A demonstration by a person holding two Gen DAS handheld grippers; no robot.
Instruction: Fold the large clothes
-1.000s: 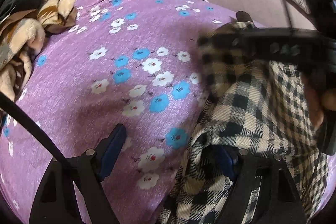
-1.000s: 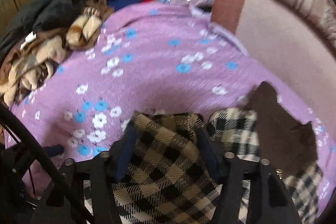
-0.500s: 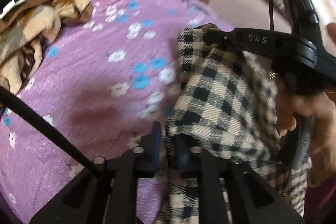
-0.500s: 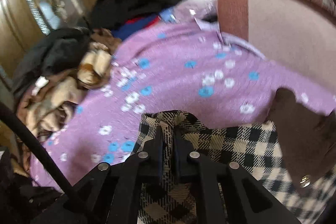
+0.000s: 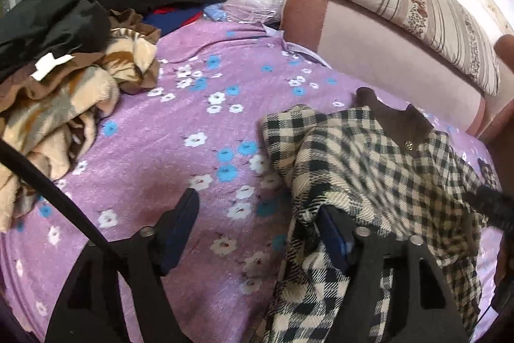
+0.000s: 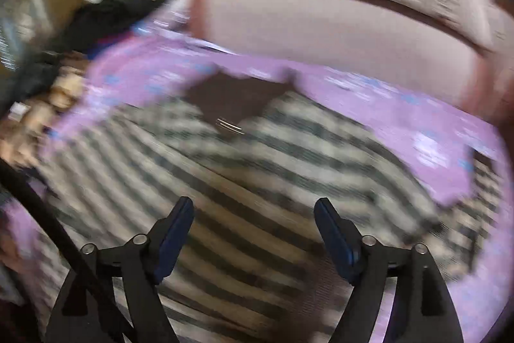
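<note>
Both claws opening, nothing pinched: left gripper (image 5: 257,233) beside coat (image 5: 369,169), right gripper (image 6: 253,230) above it. Coat sprawled on bedspread (image 5: 167,156), collar toward headboard (image 5: 385,53). Risk: loose fold slumping open, dragged by blurred right claw.

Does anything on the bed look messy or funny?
Yes. The checked jacket lies crumpled and bunched on the purple sheet, not folded flat. A jumbled pile of clothes is heaped at the bed's left edge.

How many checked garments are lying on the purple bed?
1: the checked garment lies on the floral sheet, right of the clothes heap, which may hide more.
</note>
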